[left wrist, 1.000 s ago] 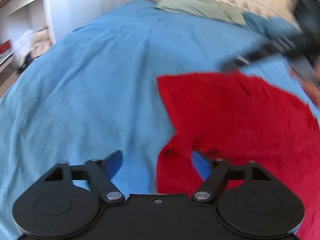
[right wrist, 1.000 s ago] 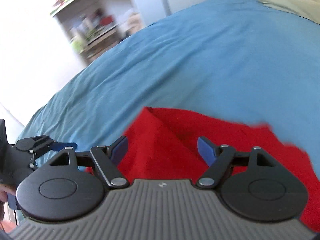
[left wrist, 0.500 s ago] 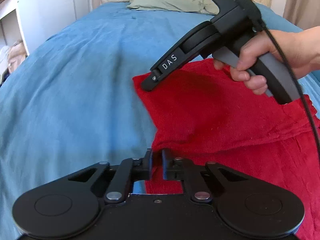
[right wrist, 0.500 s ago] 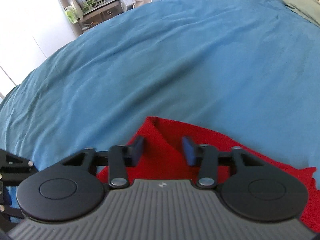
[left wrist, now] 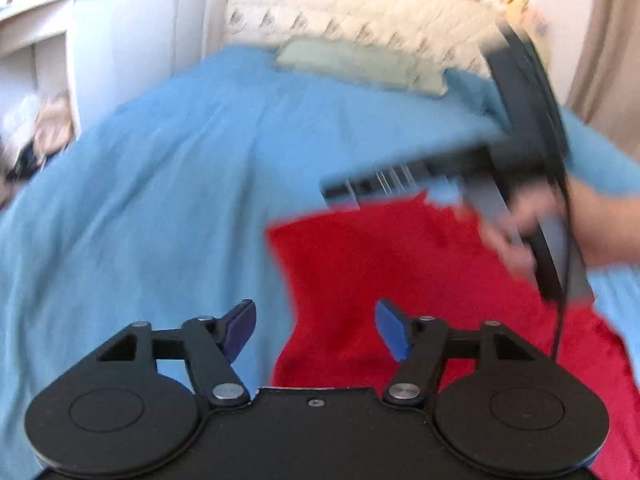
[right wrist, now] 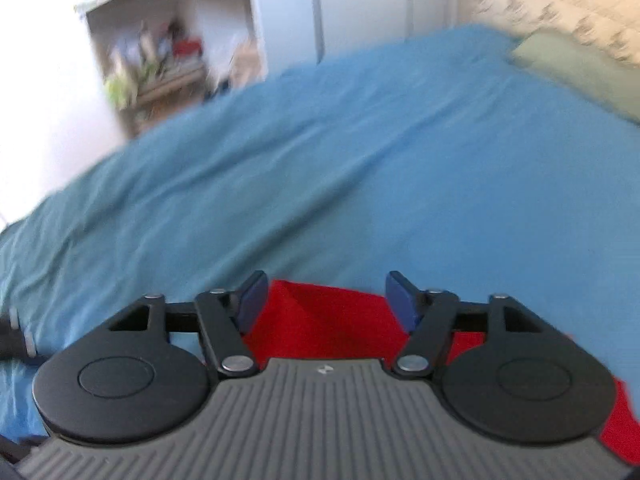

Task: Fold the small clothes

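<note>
A red garment [left wrist: 400, 276] lies flat on the blue bedspread [left wrist: 168, 184], blurred by motion. My left gripper [left wrist: 316, 330] hangs above its near left edge, jaws opening, nothing pressed between the blue pads [left wrist: 390, 330]. In the right wrist view the same red garment [right wrist: 320, 320] shows under my right gripper [right wrist: 324, 298], whose jaws are also opening over the cloth's far corner without gripping it. The right gripper's black body [left wrist: 520, 148], held by a hand [left wrist: 516, 232], crosses the upper right of the left wrist view.
Pale pillows [left wrist: 360, 60] lie at the head of the bed. A white shelf unit [right wrist: 168, 56] with small items stands beyond the bed's left side. Wide blue bedspread [right wrist: 360, 184] stretches beyond the garment.
Both grippers closed on the red cloth half a second ago and have since opened, letting it go. The left gripper rose; the right one shifted sideways.
</note>
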Action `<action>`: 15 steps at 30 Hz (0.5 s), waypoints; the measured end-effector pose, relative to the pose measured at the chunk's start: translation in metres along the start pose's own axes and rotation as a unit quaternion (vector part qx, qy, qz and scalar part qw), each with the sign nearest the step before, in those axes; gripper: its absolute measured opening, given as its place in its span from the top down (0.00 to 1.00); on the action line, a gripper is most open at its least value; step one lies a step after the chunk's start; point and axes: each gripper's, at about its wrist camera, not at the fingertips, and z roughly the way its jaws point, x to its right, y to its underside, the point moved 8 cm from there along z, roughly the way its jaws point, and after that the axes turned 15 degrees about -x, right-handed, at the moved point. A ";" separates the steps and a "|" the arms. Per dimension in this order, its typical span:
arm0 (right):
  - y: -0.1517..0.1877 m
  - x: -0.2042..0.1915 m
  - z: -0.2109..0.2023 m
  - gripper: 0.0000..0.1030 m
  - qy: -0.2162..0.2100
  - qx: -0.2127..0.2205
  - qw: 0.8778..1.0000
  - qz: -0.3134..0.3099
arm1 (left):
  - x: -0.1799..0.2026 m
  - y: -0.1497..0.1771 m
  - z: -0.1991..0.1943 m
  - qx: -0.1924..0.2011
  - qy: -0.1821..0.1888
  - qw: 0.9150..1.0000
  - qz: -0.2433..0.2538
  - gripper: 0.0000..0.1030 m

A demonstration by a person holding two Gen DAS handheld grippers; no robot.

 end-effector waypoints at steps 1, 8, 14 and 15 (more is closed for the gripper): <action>0.009 0.007 -0.011 0.20 0.011 0.001 1.000 0.006 | 0.009 -0.010 0.002 0.002 0.011 1.000 0.006 0.31; 0.116 0.086 -0.074 0.14 0.108 -0.006 0.983 0.145 | 0.035 -0.039 0.070 -0.031 0.027 0.999 0.003 0.31; 0.203 0.131 -0.071 0.11 0.147 -0.031 0.955 0.258 | 0.018 -0.025 0.108 -0.056 0.004 0.998 -0.025 0.26; 0.213 0.137 -0.068 0.11 0.148 -0.029 0.951 0.269 | 0.020 -0.025 0.110 -0.053 -0.001 0.998 -0.016 0.23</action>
